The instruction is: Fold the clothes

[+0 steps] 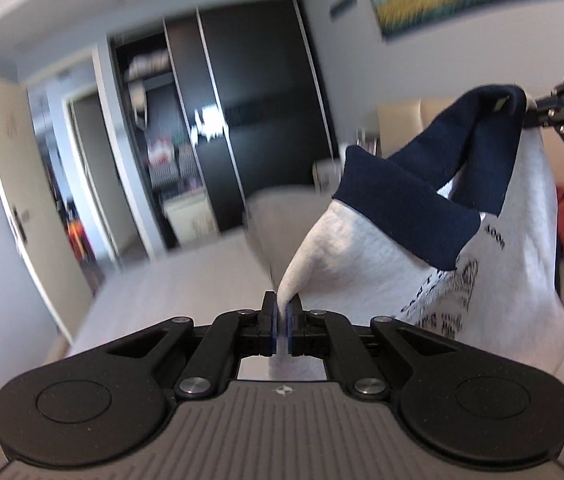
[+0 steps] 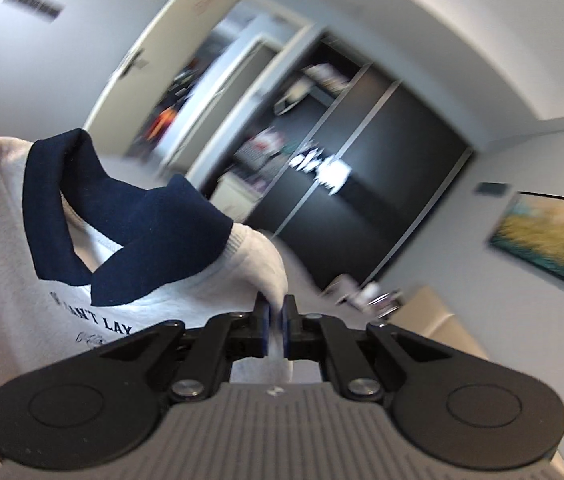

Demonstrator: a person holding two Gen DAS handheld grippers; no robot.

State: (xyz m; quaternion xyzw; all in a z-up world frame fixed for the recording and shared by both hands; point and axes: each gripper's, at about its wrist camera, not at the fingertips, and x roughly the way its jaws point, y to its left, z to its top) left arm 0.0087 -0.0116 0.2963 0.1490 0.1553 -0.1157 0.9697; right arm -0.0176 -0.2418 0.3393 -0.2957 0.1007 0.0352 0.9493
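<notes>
Left gripper (image 1: 282, 308) is clamping a pinch of pale grey fabric at one shoulder of the shirt (image 1: 361, 256), jaws closed tight on it. Right gripper (image 2: 276, 312) is pinching the other shoulder the same way, jaws closed on cloth. The shirt is hanging in the air, stretched between the two grippers, navy collar (image 1: 409, 212) flopping over at the top, dark printed lettering (image 2: 102, 322) facing the cameras. Behind it: a black wardrobe (image 1: 258, 120), an open pale door (image 1: 30, 208), a yellow and teal painting (image 2: 553, 240) on the wall. Background is blurring.
</notes>
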